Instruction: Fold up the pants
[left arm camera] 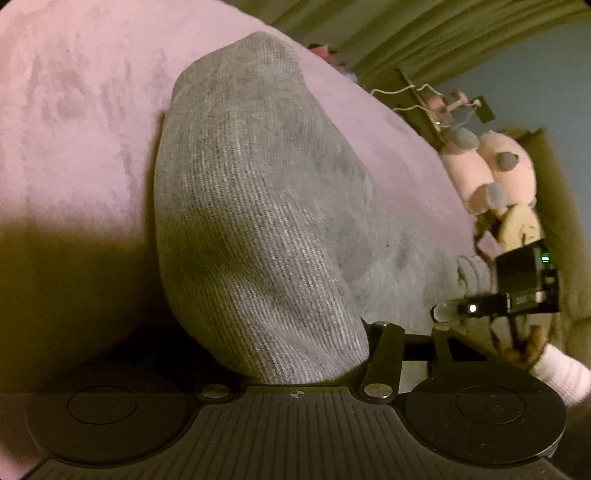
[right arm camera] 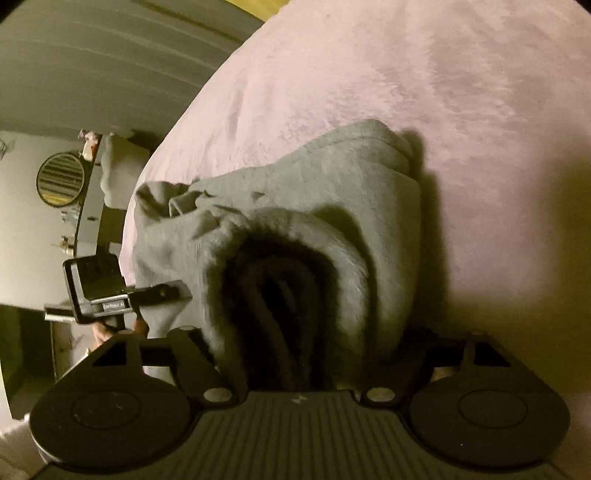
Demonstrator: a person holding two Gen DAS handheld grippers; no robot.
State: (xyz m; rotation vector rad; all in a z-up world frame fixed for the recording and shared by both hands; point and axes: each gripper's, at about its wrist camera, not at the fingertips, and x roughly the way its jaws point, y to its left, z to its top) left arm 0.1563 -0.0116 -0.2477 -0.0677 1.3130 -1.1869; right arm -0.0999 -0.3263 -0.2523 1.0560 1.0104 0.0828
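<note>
Grey sweatpants [left arm camera: 258, 206] lie on a pink fleece blanket [left arm camera: 74, 110]. In the left wrist view a fold of the grey fabric rises straight from my left gripper [left arm camera: 295, 369] and hides its fingers; the gripper is shut on it. In the right wrist view the bunched pants [right arm camera: 295, 240] hang over my right gripper [right arm camera: 291, 369], which is shut on the fabric; its fingers are hidden too. The right gripper shows at the right edge of the left wrist view [left arm camera: 517, 291]. The left gripper shows at the left of the right wrist view [right arm camera: 110, 291], touching the pants' edge.
The pink blanket [right arm camera: 406, 74] covers the bed. Pink plush toys [left arm camera: 491, 170] lie at the bed's far edge, by olive curtains [left arm camera: 406, 29]. A round mirror [right arm camera: 61, 179] and a dark shelf [right arm camera: 88, 206] stand beside the bed.
</note>
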